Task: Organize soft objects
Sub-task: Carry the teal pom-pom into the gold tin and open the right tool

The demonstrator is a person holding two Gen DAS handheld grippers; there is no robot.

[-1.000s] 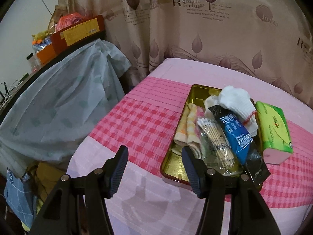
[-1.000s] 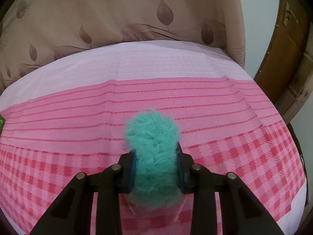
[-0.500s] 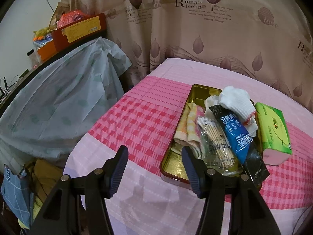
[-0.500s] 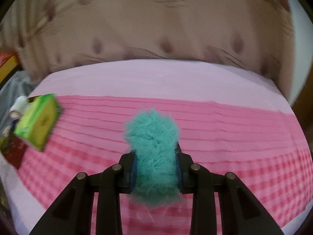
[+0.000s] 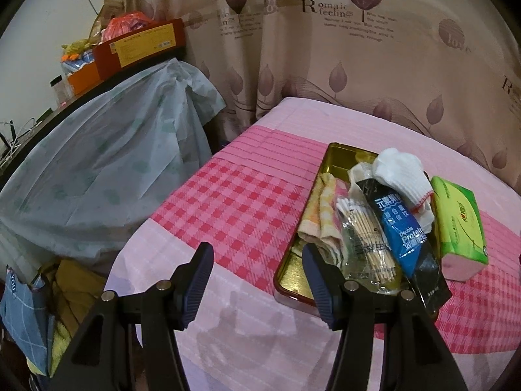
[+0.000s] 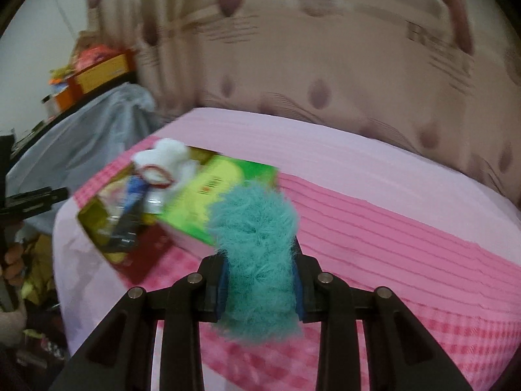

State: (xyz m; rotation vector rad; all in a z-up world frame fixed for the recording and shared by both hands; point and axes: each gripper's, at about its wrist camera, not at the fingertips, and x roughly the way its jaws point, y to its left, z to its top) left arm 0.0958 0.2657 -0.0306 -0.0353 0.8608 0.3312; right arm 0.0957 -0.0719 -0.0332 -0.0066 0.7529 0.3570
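**Fluffy teal piece held above the bed, tin already crowded**

Right gripper (image 6: 259, 285): closed narrow on a fluffy teal piece (image 6: 257, 257), pads pressed into both its sides. Long axis of the piece running along the fingers, far end pointing forward and up past the fingertips, near end hanging below them. Held above the pink checked bed (image 6: 407, 228), just in front of the green tissue pack (image 6: 198, 205) in the right wrist view, which is blurred.

Left gripper (image 5: 257, 280): jaws spread wide, nothing between them, held over the near edge of the bed beside the near left corner of the gold tin (image 5: 293, 277).

In the tin, long axis running away from the left wrist camera toward the leaf-print curtain (image 5: 358, 65): a folded yellow and pink cloth (image 5: 320, 218) along the left side, a clear bag of cotton swabs (image 5: 364, 241) next to it, a blue and black packet (image 5: 400, 238) lying lengthwise over the right side with its black end overhanging the near rim, a white knit glove (image 5: 400, 172) piled at the far right. Tissue pack on the bed touching the tin's right side, lengthwise parallel to it.

To the left of the bed, a pale sheet (image 5: 97, 169) draped over furniture.
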